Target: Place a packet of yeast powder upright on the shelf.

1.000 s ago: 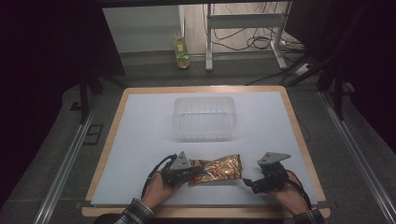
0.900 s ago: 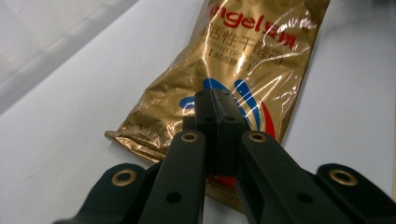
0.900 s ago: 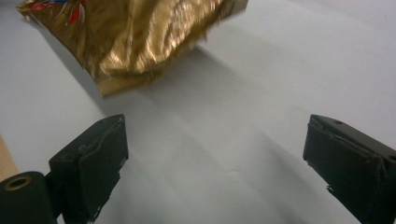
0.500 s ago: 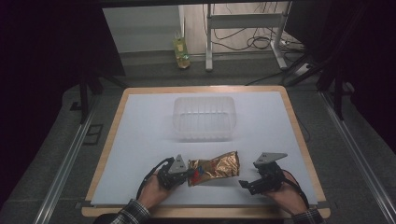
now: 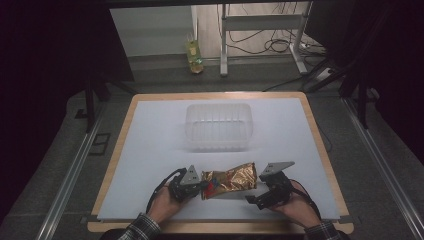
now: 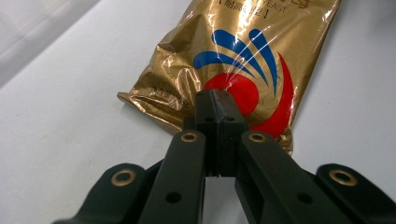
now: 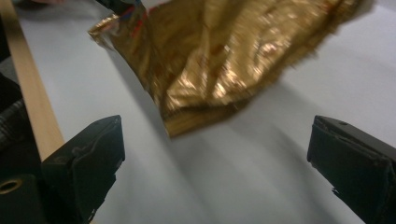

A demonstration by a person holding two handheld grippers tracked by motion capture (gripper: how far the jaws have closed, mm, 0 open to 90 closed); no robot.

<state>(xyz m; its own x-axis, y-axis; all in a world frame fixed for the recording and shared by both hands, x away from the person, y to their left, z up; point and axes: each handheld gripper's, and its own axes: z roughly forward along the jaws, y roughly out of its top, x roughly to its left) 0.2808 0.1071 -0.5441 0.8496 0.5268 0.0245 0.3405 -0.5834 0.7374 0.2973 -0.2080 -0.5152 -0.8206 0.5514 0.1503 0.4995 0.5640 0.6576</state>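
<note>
A gold foil packet [image 5: 229, 180] with a red and blue emblem [image 6: 243, 51] lies near the table's front edge. My left gripper [image 5: 200, 186] is shut on the packet's left end, its jaws pinching the sealed edge [image 6: 215, 100]. My right gripper [image 5: 256, 191] is at the packet's right end, open. In the right gripper view the crinkled end of the packet [image 7: 224, 60] sits just ahead of the wide-apart jaws [image 7: 217, 140], not between them, and it casts a shadow on the sheet below.
A clear plastic tub [image 5: 218, 126] stands at the middle of the white sheet [image 5: 150, 150], behind the packet. The wooden table edge [image 7: 28, 84] runs close by my right gripper. A bottle [image 5: 195, 57] stands on the floor beyond the table.
My right gripper has slid left toward the packet's right end. The left gripper keeps its hold and has stayed put.
</note>
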